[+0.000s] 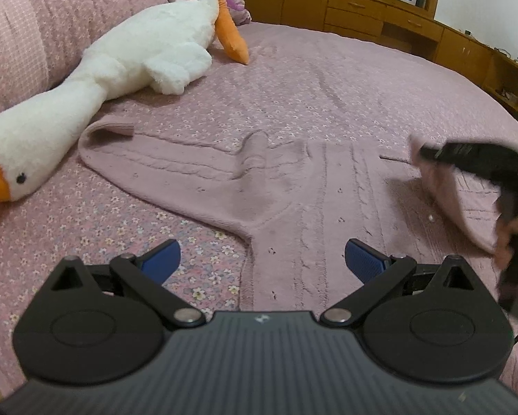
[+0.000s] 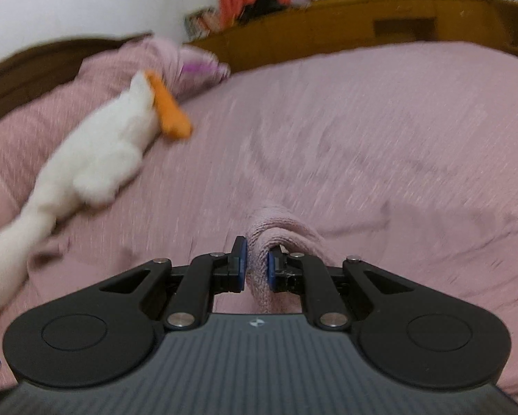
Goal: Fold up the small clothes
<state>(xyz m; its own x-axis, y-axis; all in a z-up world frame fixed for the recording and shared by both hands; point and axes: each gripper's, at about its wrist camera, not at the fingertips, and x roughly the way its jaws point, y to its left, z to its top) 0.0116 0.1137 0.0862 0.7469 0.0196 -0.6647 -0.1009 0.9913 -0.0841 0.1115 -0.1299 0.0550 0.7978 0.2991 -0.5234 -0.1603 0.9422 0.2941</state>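
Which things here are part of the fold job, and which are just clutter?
In play:
- pink knit sweater, spread flat on the bed
- right gripper, shut on a bunched part of the sweater, lifting it
- left gripper, open above the sweater body

Just lying about:
- white plush goose beside the sweater
- pink bedspread
- wooden cabinets beyond the bed

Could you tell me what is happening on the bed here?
A person is folding a pink sweater spread on the bed, using a handheld gripper in each hand. The right gripper is shut on a fold of the sweater's knit and holds that part lifted at the right side. The left gripper is open above the sweater's lower edge and grips nothing. One sleeve lies flat toward the plush goose.
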